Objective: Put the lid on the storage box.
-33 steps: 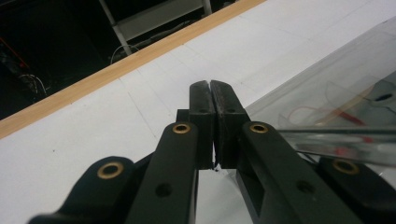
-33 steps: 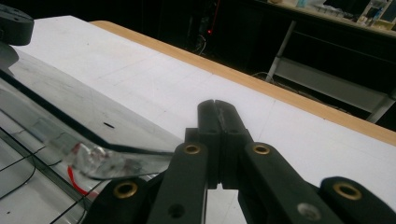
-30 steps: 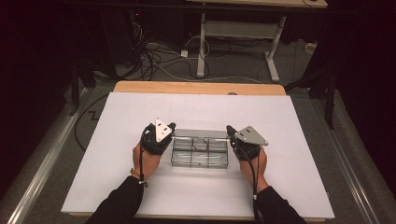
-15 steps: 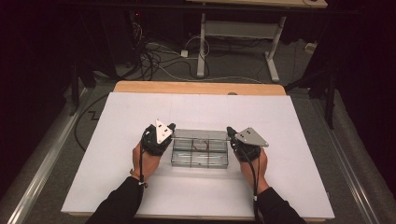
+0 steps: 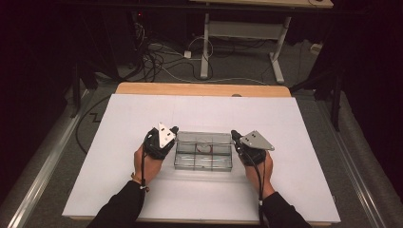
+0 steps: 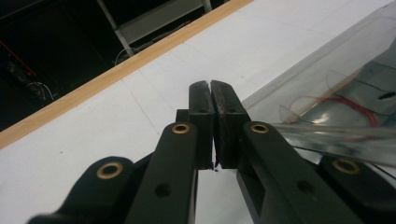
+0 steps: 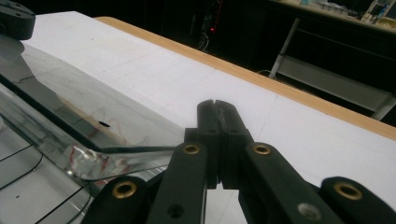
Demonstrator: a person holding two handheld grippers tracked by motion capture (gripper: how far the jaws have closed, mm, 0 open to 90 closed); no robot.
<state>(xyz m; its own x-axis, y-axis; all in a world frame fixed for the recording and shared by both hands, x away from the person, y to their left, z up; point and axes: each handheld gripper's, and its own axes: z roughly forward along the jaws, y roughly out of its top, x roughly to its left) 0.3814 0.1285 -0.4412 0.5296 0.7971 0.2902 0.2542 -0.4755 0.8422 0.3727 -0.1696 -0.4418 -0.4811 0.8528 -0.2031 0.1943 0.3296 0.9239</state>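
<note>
I have both tools parked at the ends of the clear plastic compartment box [image 5: 203, 151], which lies flat on the white table sheet [image 5: 142, 114], nearer my side than the far wooden edge [image 5: 203, 89].

My left gripper [image 5: 174, 131] sits just beside the box's left end, its grey three-cornered plate tilted up towards the camera. In the left gripper view the gripper [image 6: 211, 85] has its two black jaws pressed together with nothing between them, only a hairline seam showing. The box wall [image 6: 327, 70] runs past on the right of the jaws, and a thin red loop [image 6: 345, 105] lies inside one compartment.

My right gripper [image 5: 234, 136] sits at the box's right end. In the right gripper view the gripper [image 7: 215, 103] is likewise closed on nothing, jaws flush against each other. The transparent box [image 7: 70, 121] spreads out to the left of them, with a rounded corner of it just beside the jaw links.

From the high view I cannot be sure whether either gripper's body actually touches the box or merely sits against it; the clear walls blur into the sheet there. Both my hands [image 5: 151, 164] rest on the sheet behind the tools, forearms in dark sleeves [image 5: 119, 209].
</note>
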